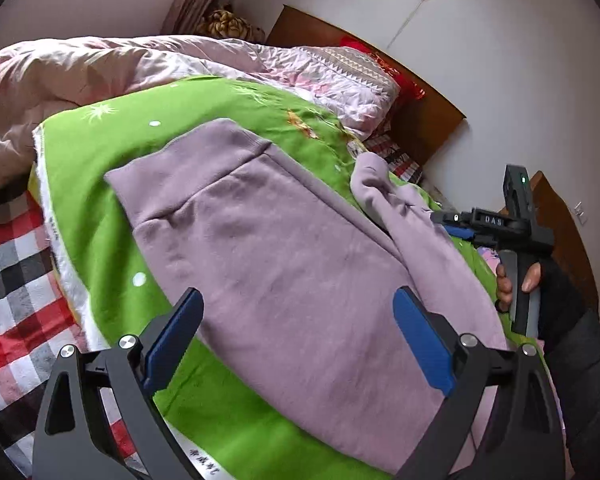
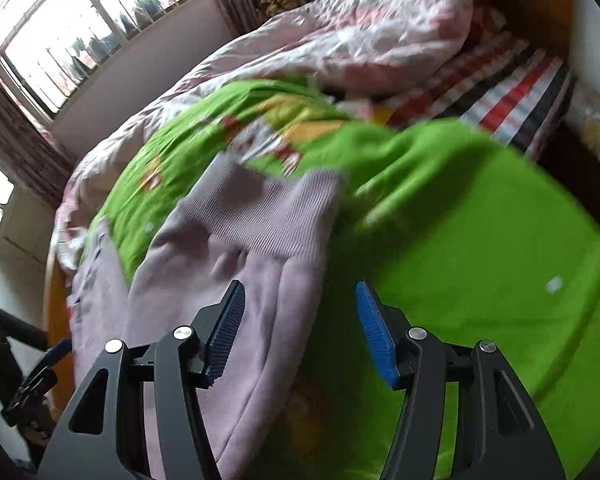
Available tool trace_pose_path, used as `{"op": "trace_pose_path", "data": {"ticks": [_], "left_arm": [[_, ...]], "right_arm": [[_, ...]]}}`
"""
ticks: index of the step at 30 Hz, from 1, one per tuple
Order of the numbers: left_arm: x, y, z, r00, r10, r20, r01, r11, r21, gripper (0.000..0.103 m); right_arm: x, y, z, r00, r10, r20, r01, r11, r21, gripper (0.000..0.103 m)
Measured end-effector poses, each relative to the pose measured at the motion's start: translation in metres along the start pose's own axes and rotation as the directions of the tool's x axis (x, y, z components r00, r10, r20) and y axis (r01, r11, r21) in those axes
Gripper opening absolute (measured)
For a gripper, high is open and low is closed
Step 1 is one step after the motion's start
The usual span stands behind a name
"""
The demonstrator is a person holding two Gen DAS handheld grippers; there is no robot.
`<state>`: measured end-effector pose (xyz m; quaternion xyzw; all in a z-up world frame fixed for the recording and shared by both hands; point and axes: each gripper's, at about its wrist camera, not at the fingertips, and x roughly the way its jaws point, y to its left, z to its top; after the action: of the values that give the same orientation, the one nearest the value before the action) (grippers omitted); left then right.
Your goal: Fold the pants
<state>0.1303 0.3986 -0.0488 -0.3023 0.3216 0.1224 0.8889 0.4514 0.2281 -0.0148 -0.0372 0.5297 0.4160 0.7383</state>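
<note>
Lilac pants point(image 1: 284, 256) lie flat on a green blanket point(image 1: 100, 184), waistband toward the far left, leg ends bunched at the right. My left gripper point(image 1: 298, 300) is open and empty, hovering over the middle of the pants. My right gripper shows in the left wrist view point(image 1: 448, 220) beside the bunched leg ends. In the right wrist view the right gripper point(image 2: 300, 292) is open and empty, over the edge of the pants point(image 2: 220, 280) near the ribbed cuff point(image 2: 268, 216). That view is blurred.
A pink quilt point(image 1: 100, 68) is heaped at the far side of the bed. A red checked sheet point(image 1: 12, 264) lies left of the blanket. A wooden headboard point(image 1: 420, 108) stands against the wall. A window point(image 2: 60, 32) is behind the bed.
</note>
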Motion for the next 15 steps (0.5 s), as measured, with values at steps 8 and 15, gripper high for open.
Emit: {"op": "trace_pose_path", "data": {"ticks": [8, 15], "left_arm": [[-0.026, 0.031, 0.021, 0.997, 0.003, 0.079, 0.002, 0.998, -0.069, 0.096], [-0.050, 0.093, 0.017, 0.990, 0.059, 0.125, -0.022, 0.959, -0.281, 0.096]], "right_arm": [[-0.042, 0.131, 0.017, 0.984, 0.095, 0.149, -0.053, 0.962, -0.268, 0.008], [0.029, 0.311, -0.012, 0.984, 0.149, -0.093, -0.176, 0.836, -0.520, 0.027]]}}
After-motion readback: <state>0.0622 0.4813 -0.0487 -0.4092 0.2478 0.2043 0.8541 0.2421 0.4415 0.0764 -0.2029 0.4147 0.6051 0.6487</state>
